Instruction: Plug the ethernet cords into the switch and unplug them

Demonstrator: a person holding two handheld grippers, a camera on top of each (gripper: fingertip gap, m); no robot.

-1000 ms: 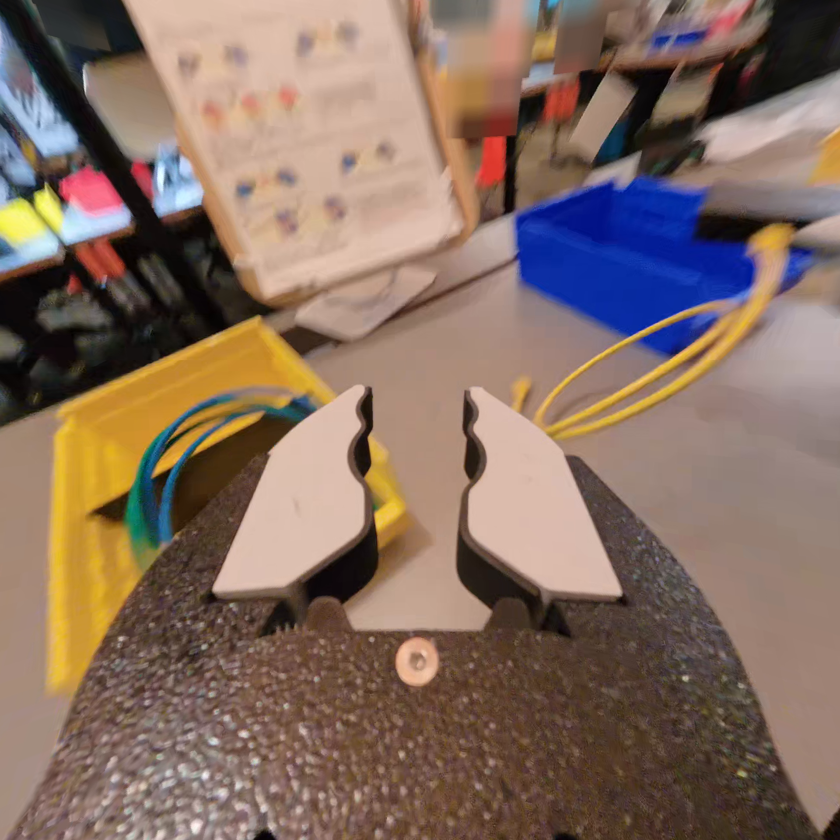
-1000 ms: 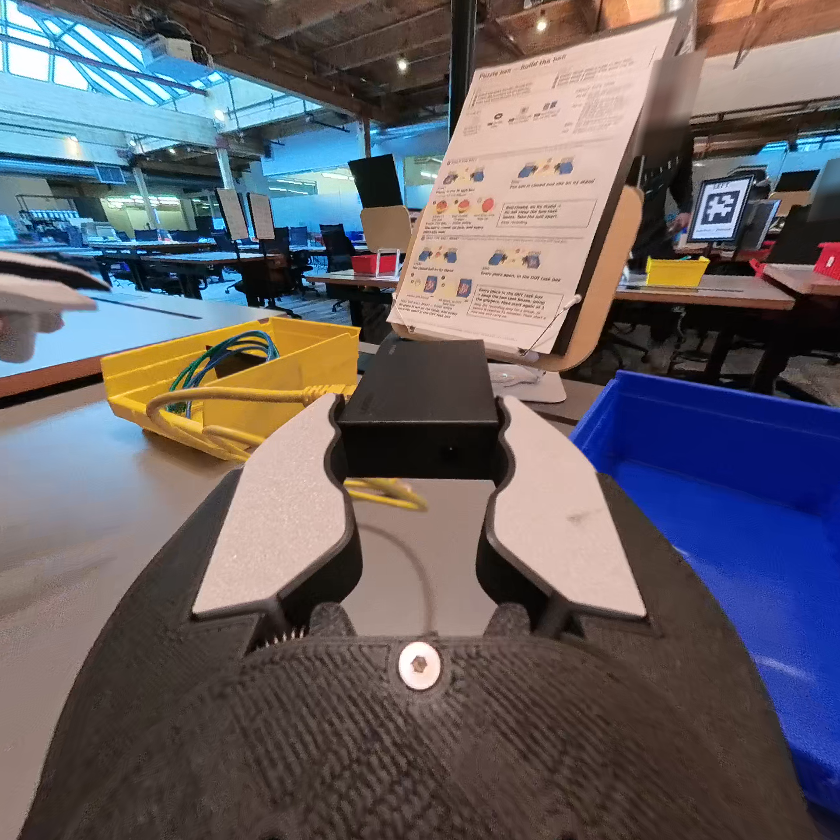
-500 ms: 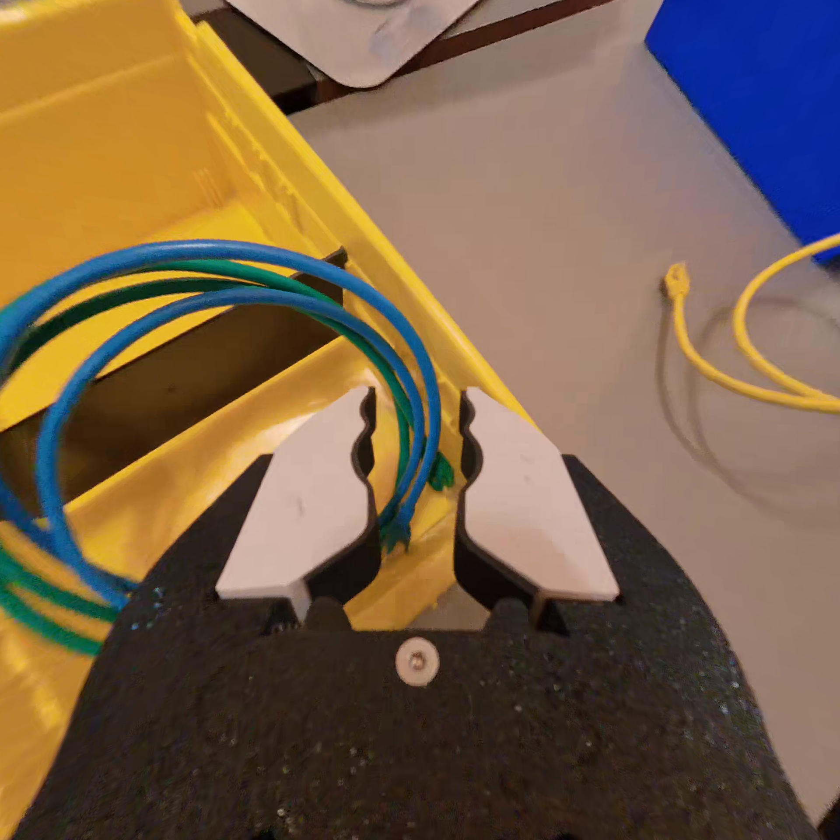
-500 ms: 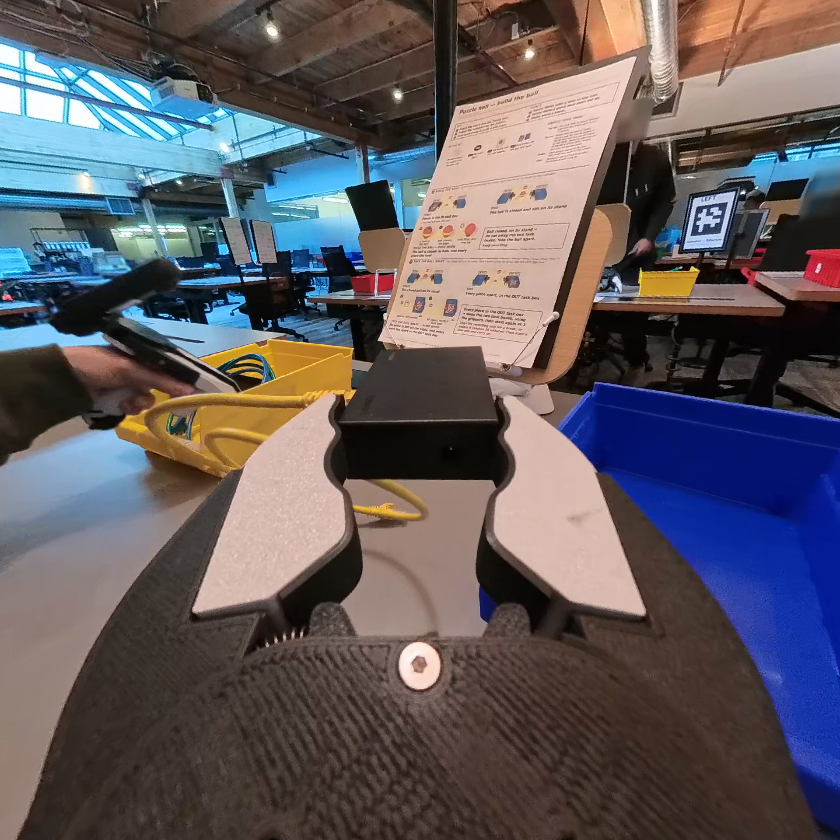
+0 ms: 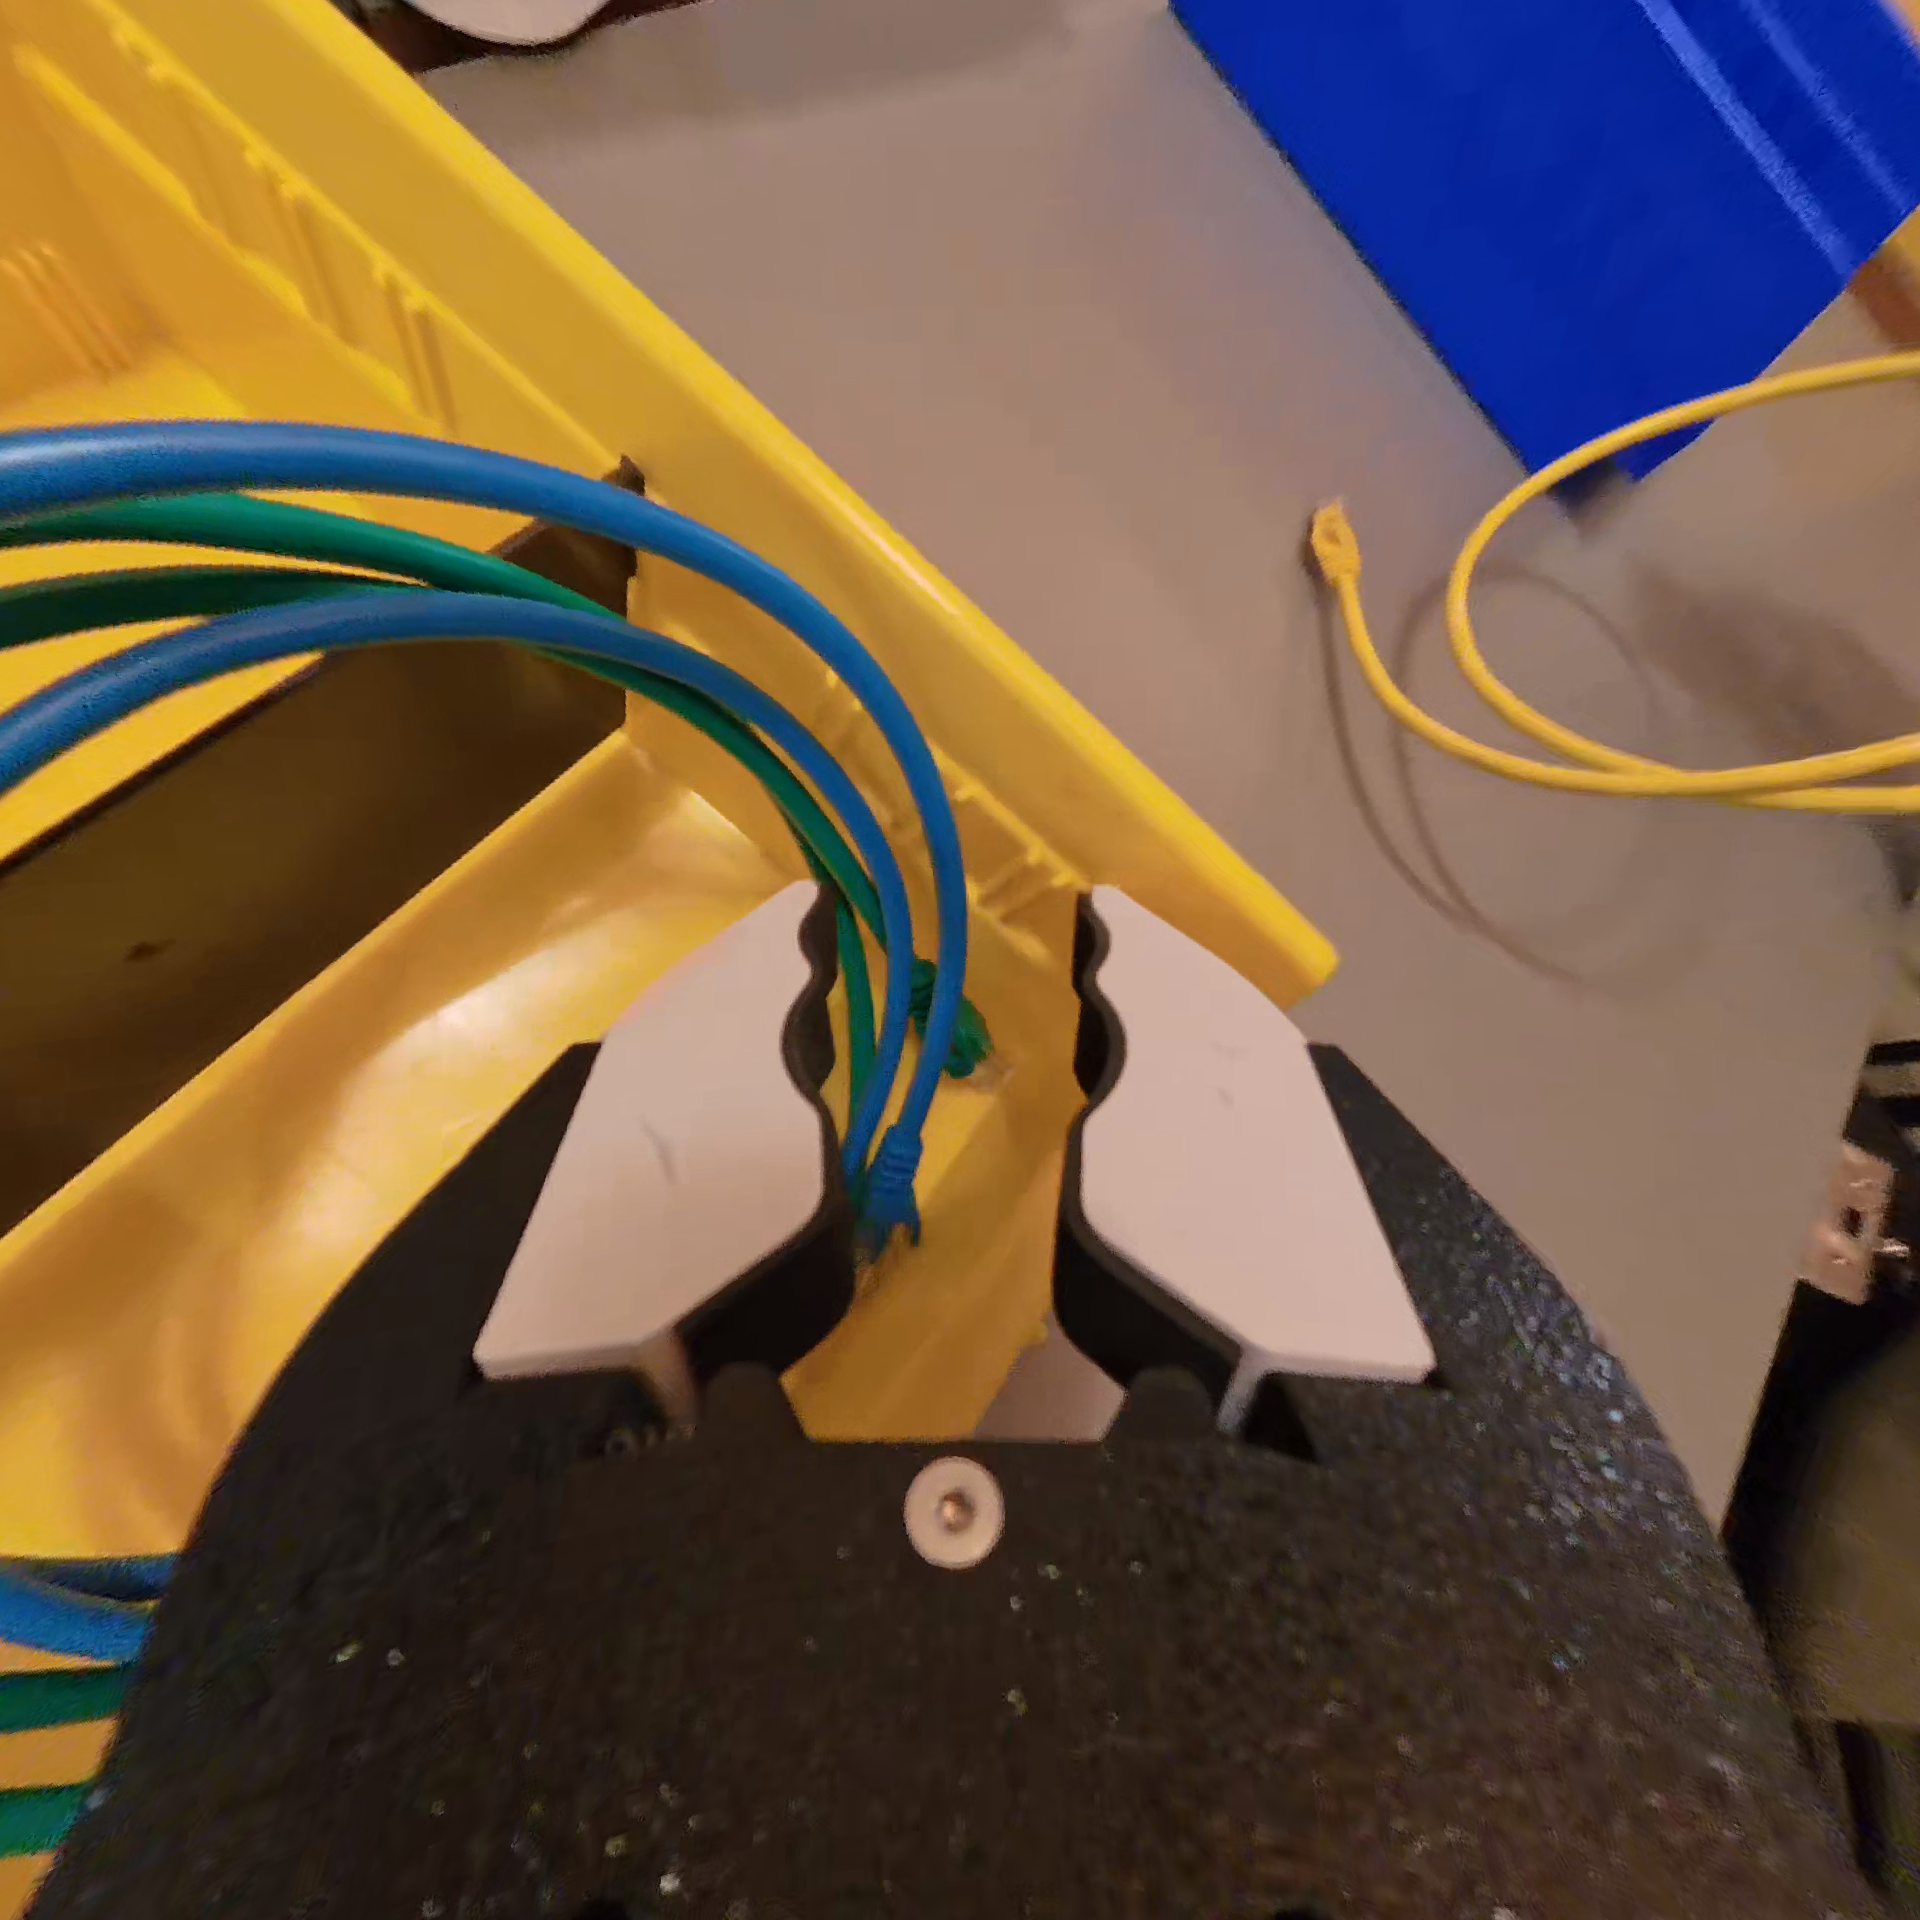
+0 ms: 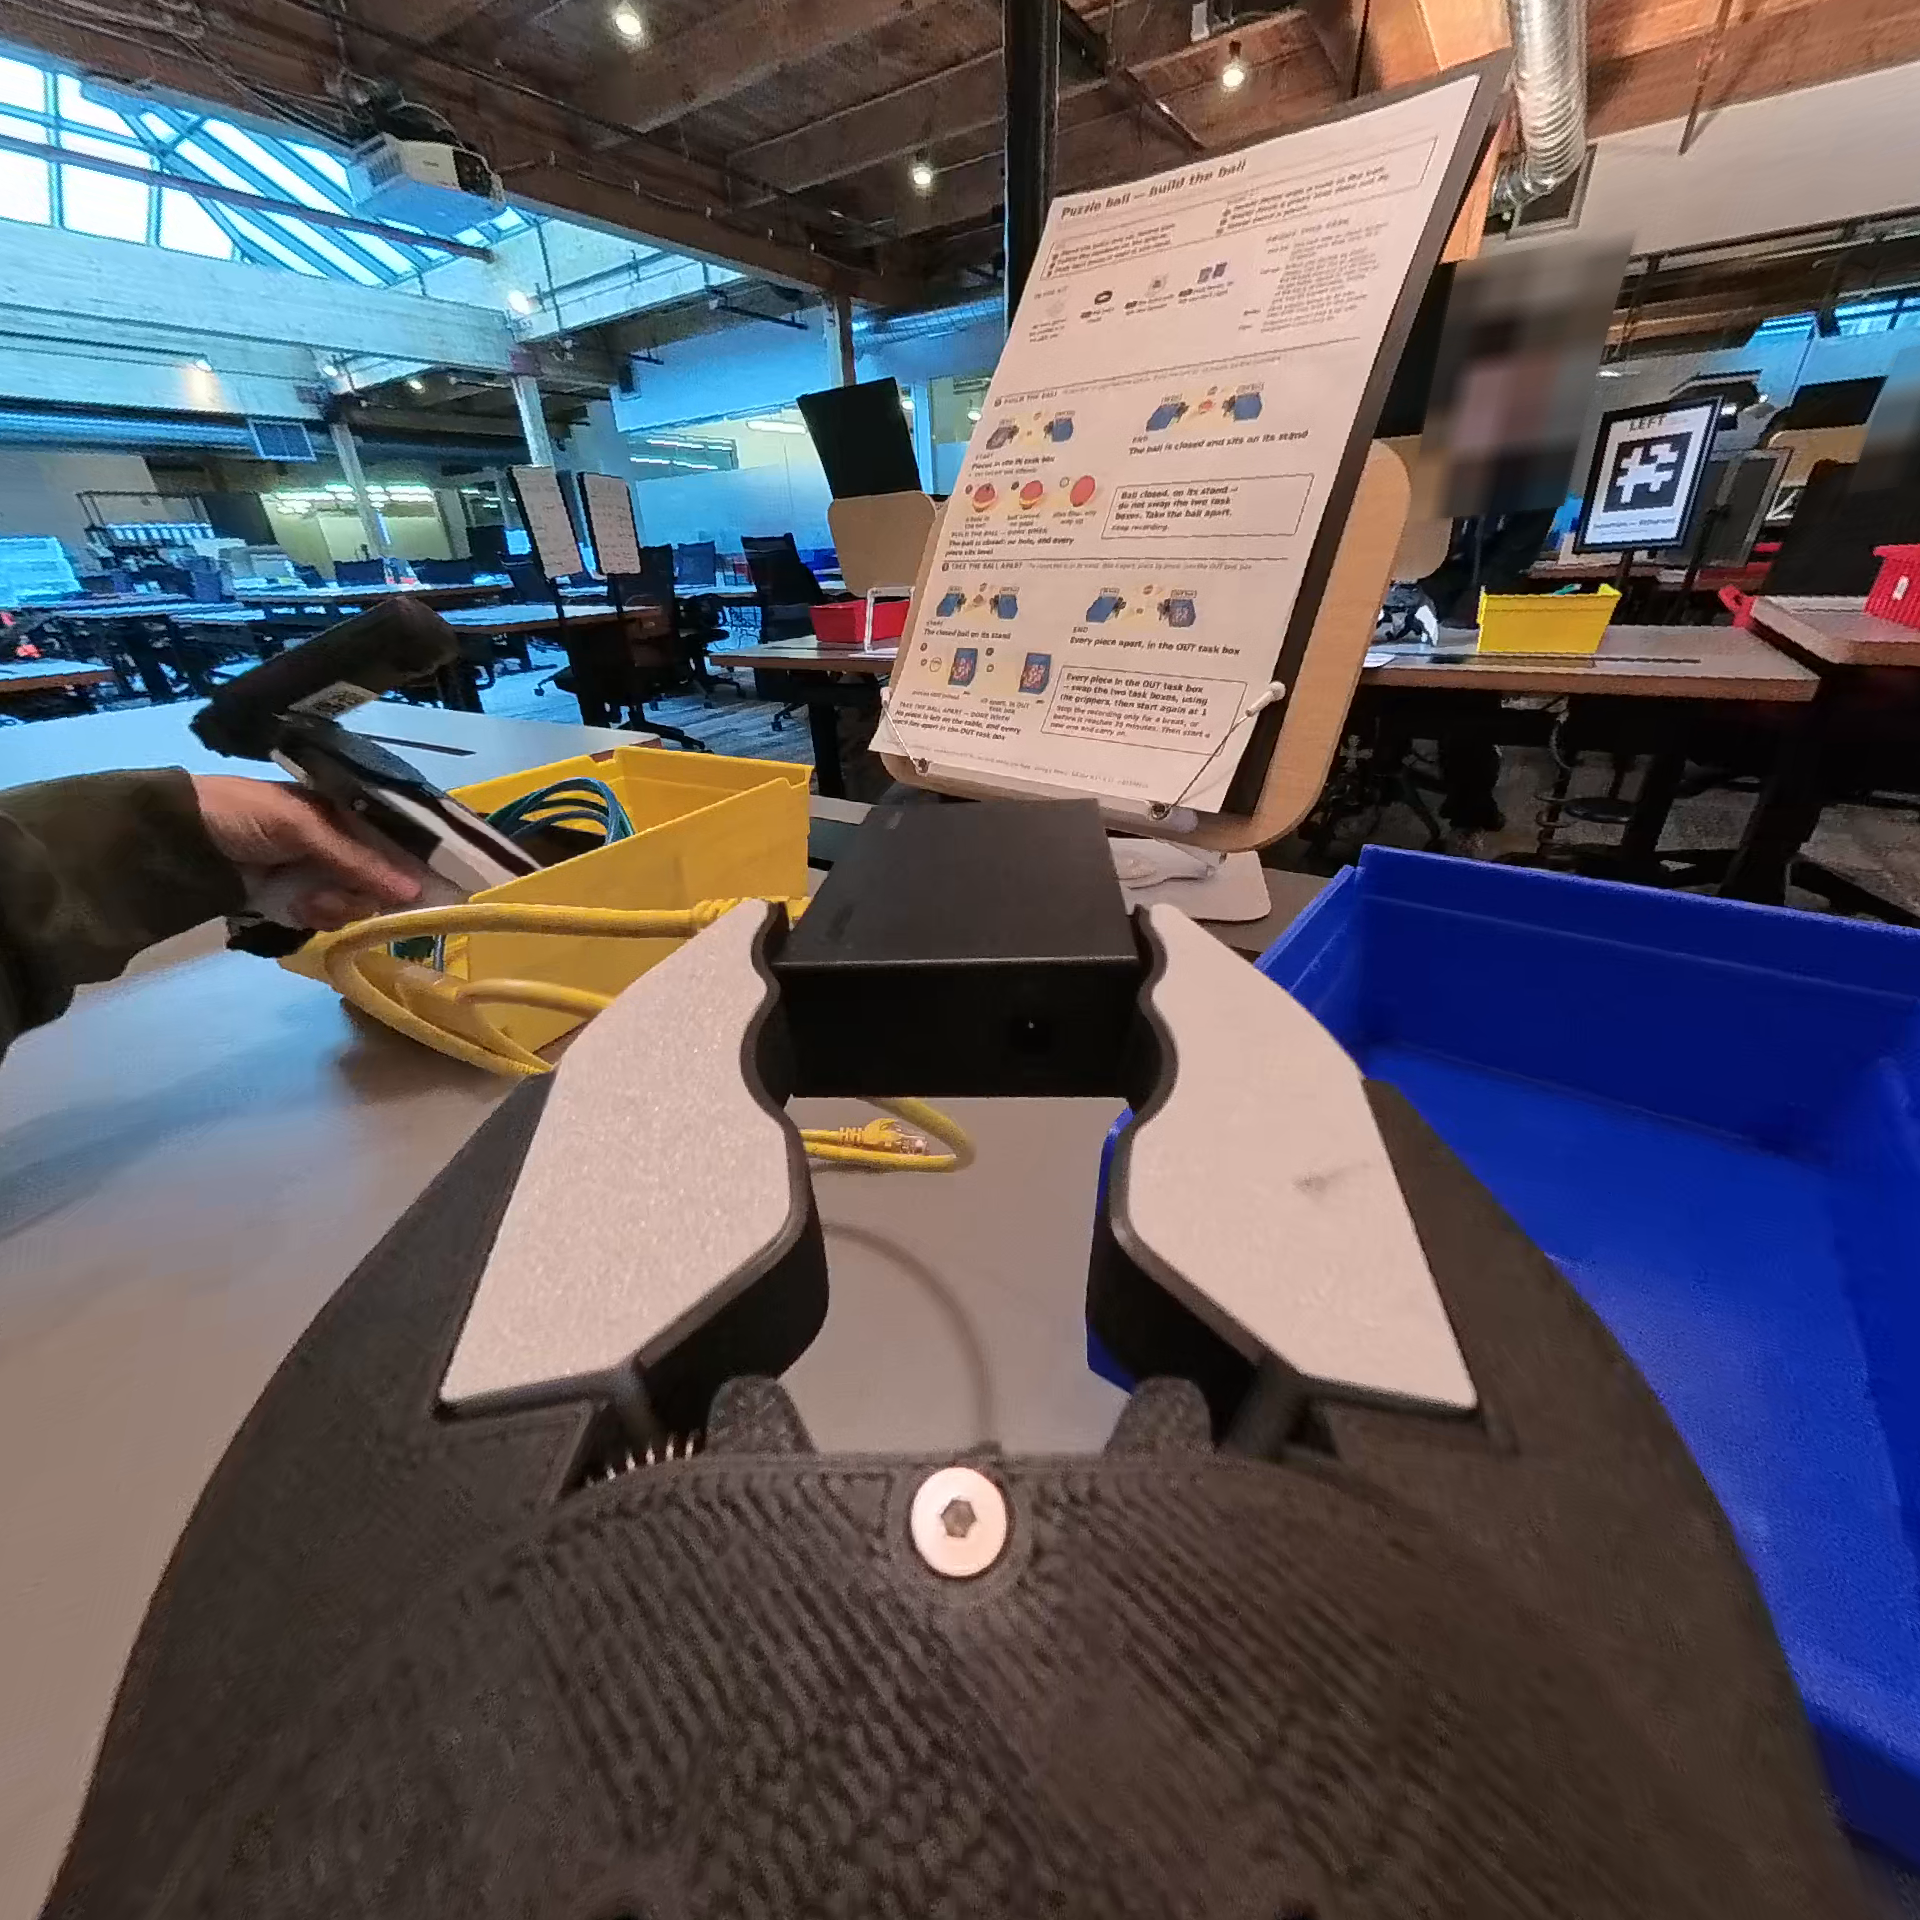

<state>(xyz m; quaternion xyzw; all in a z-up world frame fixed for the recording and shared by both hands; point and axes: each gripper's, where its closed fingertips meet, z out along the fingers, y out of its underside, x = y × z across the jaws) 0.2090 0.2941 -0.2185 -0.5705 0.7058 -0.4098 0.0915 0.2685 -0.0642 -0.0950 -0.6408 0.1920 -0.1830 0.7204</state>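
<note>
My right gripper (image 6: 956, 920) is shut on the black switch (image 6: 966, 883) and holds it above the table. A yellow cord (image 6: 499, 920) runs up to the switch's left side; its joint is hidden behind my finger. Its other plug (image 6: 894, 1138) lies on the table below. My left gripper (image 5: 951, 914) is open, tips down in the corner of the yellow bin (image 5: 935, 665). The ends of the blue cord (image 5: 665, 530) and the green cord (image 5: 312, 530) hang between its jaws, untouched. The left gripper also shows in the right wrist view (image 6: 416, 821).
The blue bin (image 6: 1610, 1091) stands right of the switch and also shows in the left wrist view (image 5: 1558, 187). An instruction board on a stand (image 6: 1143, 468) is behind the switch. The yellow cord loops over the grey table (image 5: 1455, 727) between the bins.
My left gripper has swung down from over the table into the yellow bin, its open jaws now either side of the blue and green cord ends. The right gripper still holds the switch.
</note>
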